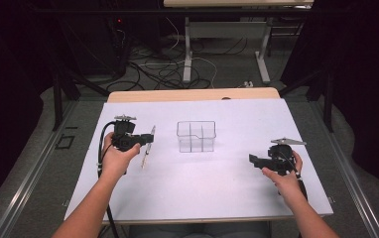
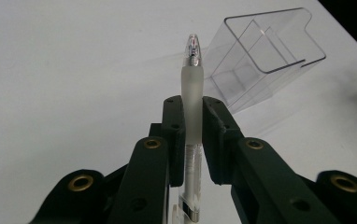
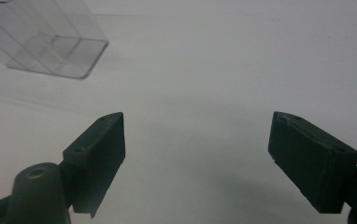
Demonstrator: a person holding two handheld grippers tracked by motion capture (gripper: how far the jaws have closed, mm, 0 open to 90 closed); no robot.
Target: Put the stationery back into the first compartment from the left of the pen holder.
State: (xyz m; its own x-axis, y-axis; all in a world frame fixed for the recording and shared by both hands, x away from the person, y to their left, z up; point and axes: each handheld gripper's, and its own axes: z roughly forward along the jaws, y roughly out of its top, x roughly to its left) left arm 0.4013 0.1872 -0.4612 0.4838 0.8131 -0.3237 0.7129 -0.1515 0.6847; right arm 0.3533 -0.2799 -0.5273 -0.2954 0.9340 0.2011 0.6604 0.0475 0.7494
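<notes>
At the left of the high view, the left gripper [image 1: 145,139] clamps a translucent pen [image 1: 148,147] between its jaws, lifted off the white table [image 1: 202,188]. A clear divided box [image 1: 196,136] stands at centre frame, just right of the pen. At lower right, the right gripper [image 1: 253,159] has its jaws spread wide around nothing.
</notes>
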